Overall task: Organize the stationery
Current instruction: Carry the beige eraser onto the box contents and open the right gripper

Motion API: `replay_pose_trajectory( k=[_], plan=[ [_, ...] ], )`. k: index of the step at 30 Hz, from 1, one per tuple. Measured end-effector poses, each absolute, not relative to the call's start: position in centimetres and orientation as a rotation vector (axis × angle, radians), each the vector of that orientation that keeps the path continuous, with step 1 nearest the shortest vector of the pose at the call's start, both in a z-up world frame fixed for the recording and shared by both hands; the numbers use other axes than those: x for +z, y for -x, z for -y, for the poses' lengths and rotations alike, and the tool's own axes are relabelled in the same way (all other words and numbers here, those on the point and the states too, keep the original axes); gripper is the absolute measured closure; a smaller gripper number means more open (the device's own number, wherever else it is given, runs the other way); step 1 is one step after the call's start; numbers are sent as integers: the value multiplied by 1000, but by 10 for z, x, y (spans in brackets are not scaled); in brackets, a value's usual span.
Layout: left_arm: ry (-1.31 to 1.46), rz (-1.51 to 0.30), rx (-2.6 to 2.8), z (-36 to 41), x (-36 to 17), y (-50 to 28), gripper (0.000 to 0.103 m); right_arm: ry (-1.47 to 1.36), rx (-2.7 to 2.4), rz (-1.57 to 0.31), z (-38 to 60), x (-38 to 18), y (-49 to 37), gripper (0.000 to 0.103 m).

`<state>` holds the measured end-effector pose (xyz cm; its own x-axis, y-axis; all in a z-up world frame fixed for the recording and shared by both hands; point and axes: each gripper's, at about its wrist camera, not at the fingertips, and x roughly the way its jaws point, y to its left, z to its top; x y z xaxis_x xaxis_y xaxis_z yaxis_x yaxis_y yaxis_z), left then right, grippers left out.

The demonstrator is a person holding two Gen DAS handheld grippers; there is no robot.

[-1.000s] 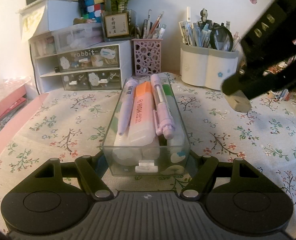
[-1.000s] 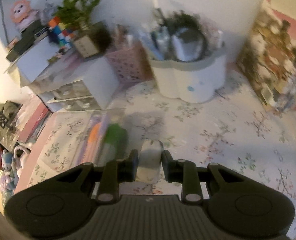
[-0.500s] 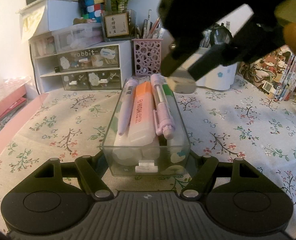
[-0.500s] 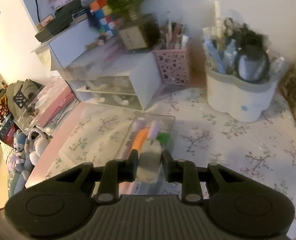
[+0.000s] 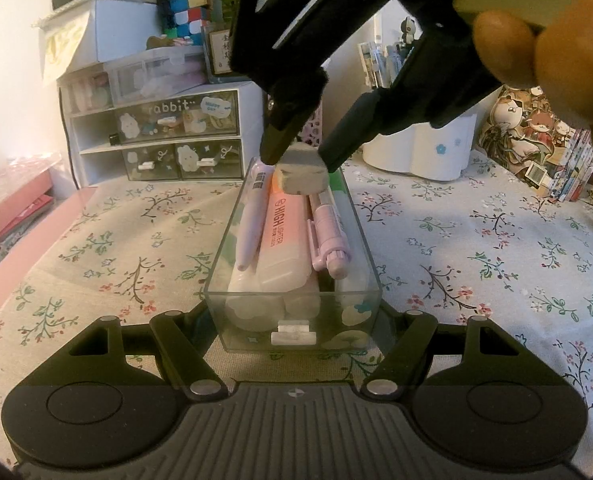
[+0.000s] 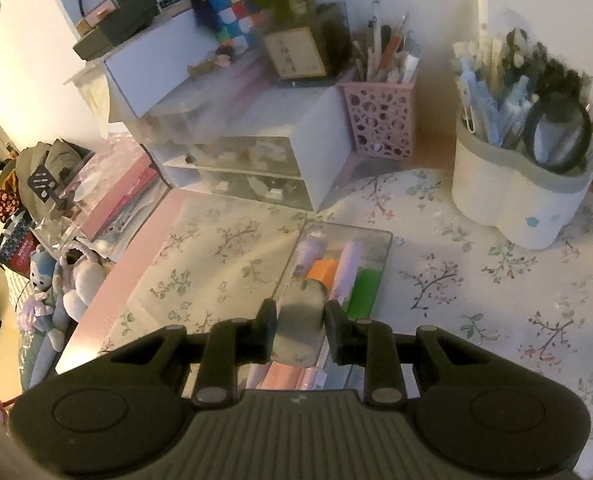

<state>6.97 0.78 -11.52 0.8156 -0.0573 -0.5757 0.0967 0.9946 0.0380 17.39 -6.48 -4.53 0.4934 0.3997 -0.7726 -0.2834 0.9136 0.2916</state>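
A clear plastic box (image 5: pixel 370 280) stands on the floral cloth, also seen from above in the right wrist view (image 6: pixel 384 240). It holds an orange highlighter (image 5: pixel 282 240), a lilac pen (image 5: pixel 252 216), a lilac clip pen (image 5: pixel 330 232) and a green item (image 6: pixel 366 288). My left gripper (image 5: pixel 294 316) is shut on the box's near end, one finger at each side. My right gripper (image 5: pixel 298 156) is shut on a grey-white eraser (image 5: pixel 302 170) and holds it just above the far end of the box; the eraser also shows in the right wrist view (image 6: pixel 299 328).
A white drawer unit (image 5: pixel 160 136) stands at the back left. A pink perforated pen pot (image 6: pixel 380 120) and a white pen holder (image 6: pixel 524 196) full of pens stand at the back. Books (image 5: pixel 536 144) lean at the right. A pink mat edge (image 5: pixel 28 236) runs on the left.
My right gripper has carried the eraser leftward from the right side of the table to above the box's far end, and lowered it. The left gripper and the box have stayed still.
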Motion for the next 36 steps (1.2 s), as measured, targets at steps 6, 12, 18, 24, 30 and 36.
replay_pose_trajectory(
  k=[6,12,18,24,30,36],
  plan=[
    [-66,-612,-83,-8,-115,-70,30,-127,420,-987,58,-45,-184,80],
    [-65,-612,-85,-8,-115,-70,30,-79,412,-1016,48,-48,-185,79],
    [-66,-613,-87,-8,-115,-70,30,-96,433,-988,52,-41,-181,79],
    [-64,-614,-87,-8,-115,-71,30,-113,436,-925,69,-31,-167,79],
    [-63,-614,-88,-8,-116,-71,31,-191,398,-891,117,-34,-148,78],
    [-63,-614,-86,-9,-116,-71,31,-296,345,-914,157,-60,-134,74]
  ],
)
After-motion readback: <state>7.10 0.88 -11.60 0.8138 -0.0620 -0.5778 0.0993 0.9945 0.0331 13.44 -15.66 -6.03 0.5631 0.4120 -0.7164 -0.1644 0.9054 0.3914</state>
